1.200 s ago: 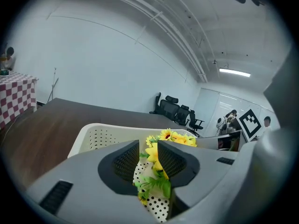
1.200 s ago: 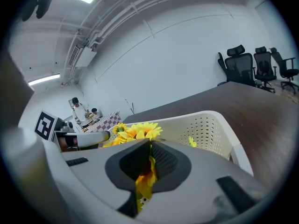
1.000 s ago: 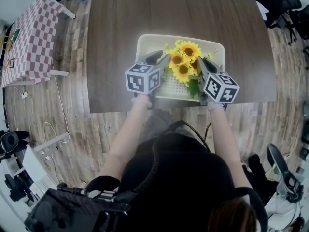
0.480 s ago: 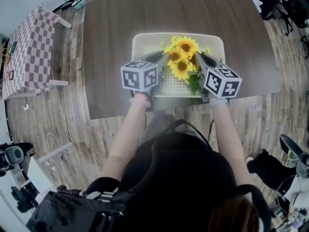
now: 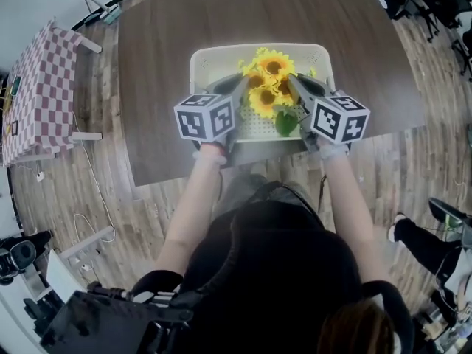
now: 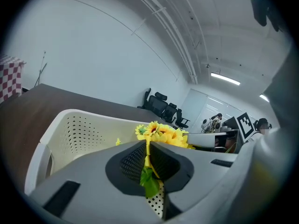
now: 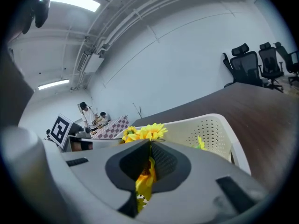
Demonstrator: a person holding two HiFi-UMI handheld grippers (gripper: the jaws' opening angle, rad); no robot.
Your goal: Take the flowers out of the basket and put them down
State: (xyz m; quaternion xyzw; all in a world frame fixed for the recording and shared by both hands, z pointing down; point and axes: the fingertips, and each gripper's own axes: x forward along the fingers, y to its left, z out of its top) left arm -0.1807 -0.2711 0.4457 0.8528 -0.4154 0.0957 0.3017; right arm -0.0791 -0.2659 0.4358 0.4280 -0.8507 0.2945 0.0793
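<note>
Both tools clamped on the flowers in the basket

The flowers (image 5: 267,87), a bunch of yellow sunflowers, sit in the pale perforated basket (image 5: 203,63) on the dark wood counter (image 5: 162,65). The bunch's long axis runs away from the person: blooms toward the far wall, facing up, and a green leaf at the near end. The left tool (image 5: 240,87) has just been closing, and its jaws, now nearly together, pinch a yellow stem and green leaf. The right tool (image 5: 295,85) has its jaws together on yellow-orange petals. Each tool's cube bears black-and-white square markers.
</note>
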